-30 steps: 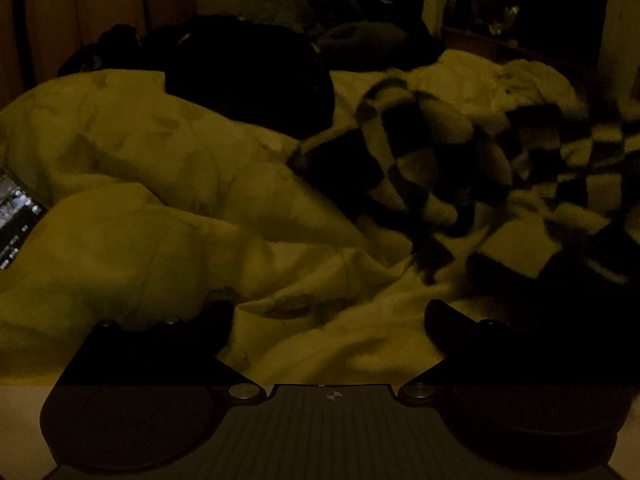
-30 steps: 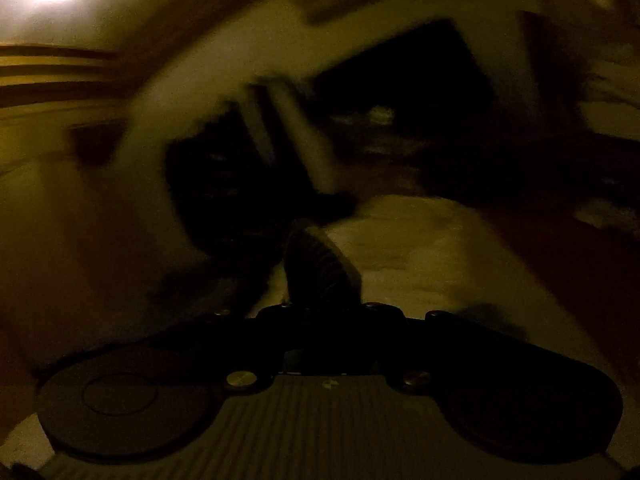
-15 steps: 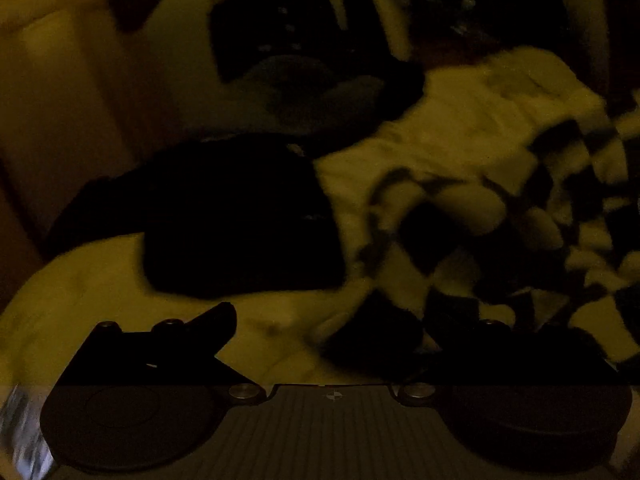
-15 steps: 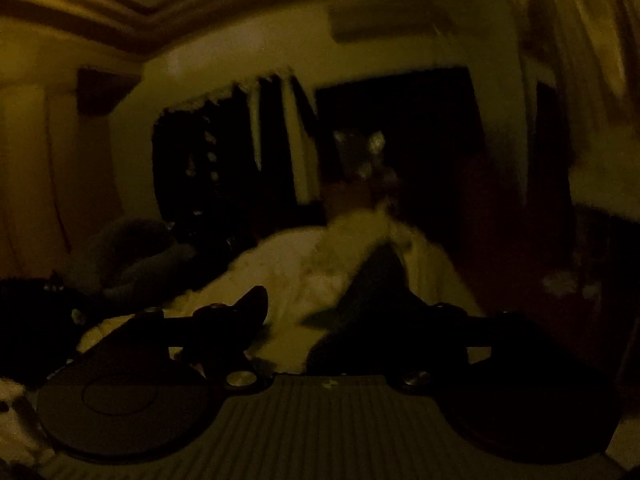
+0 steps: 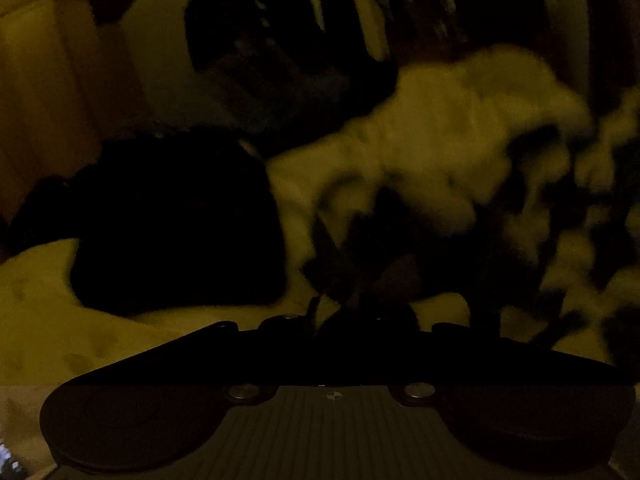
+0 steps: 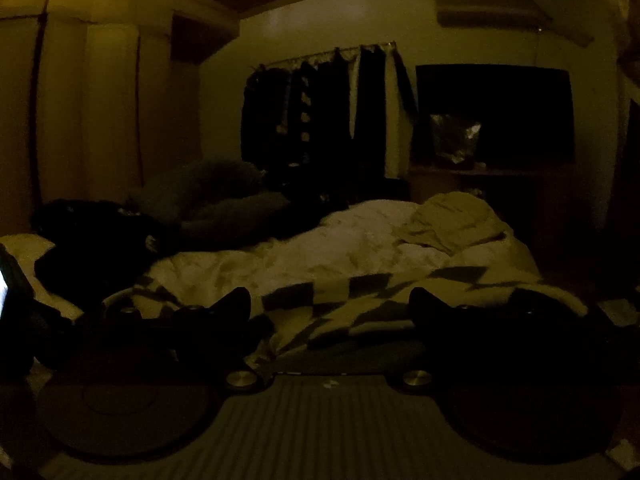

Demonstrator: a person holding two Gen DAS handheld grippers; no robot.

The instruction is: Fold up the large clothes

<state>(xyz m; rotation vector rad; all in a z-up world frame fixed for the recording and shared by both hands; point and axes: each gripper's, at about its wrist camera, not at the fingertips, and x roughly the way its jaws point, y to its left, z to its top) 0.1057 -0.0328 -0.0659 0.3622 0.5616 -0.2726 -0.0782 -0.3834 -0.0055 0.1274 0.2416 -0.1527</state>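
Room very dim. Checkered garment [image 6: 360, 308] lying rumpled on pale bedding [image 6: 352, 248], no fold showing yet; most of job looking ahead. Left gripper [image 5: 360, 312] angling down, jaws closing on dark-and-light cloth bunched between them; grip not certain in blur. Right gripper [image 6: 330, 304] pointing near level over garment, jaws opening wide, pinching nothing.
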